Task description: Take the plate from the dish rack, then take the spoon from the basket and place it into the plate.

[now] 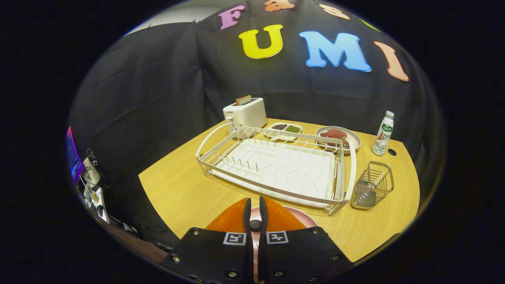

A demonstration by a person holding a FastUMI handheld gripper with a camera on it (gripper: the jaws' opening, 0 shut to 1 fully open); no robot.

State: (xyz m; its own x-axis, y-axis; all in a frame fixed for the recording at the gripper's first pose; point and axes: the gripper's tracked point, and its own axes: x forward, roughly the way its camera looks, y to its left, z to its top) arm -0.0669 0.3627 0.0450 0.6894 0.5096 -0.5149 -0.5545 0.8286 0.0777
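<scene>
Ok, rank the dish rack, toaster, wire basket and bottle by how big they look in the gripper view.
1. Dish rack, by far.
2. Toaster and wire basket: alike, and the basket sits nearer, so unranked.
3. Bottle.
The tongs are nearly shut over the pink plate.

Gripper drawn nearly closed, just short of the dish rack

The gripper [255,211] sits on the near side of the dish rack [276,165], facing the middle of the rack's front rail, its tips stopping just before that rail without touching it. The two fingers [247,215] run side by side and almost parallel, leaving only a thin slit between them from base to tip. A small dark round shape sits in that slit partway along; what it is, and whether both fingers press on it, cannot be told. The fingers point straight ahead toward the rack, level with each other. Behind them the gripper's two broad body plates spread apart, each with a square marker next to the slit.
</scene>
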